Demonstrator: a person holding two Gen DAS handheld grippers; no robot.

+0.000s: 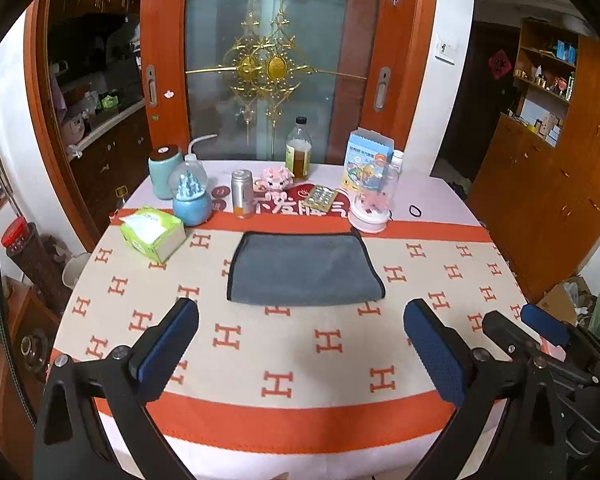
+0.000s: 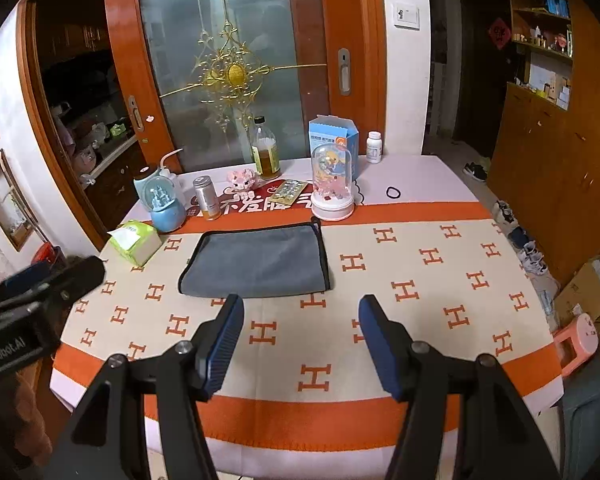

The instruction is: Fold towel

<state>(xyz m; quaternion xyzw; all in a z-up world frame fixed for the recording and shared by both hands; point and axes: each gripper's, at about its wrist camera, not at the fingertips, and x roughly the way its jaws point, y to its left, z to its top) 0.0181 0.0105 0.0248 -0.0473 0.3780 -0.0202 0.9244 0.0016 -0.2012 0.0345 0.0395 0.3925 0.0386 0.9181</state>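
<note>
One grey towel (image 1: 305, 270), soft nap, dark-edged, folded to a rectangle, lies flat on the H-patterned tablecloth (image 1: 328, 364), at 12 o'clock from both grippers; one green tissue pack (image 1: 153, 232) at its 9 o'clock; one blue snow globe (image 1: 191, 194), one metal can (image 1: 242, 193); left gripper (image 1: 300, 322) spread wide, empty; right gripper (image 2: 300, 314) likewise parted, holding nothing; ribbed blue pads (image 2: 224, 344).
</note>
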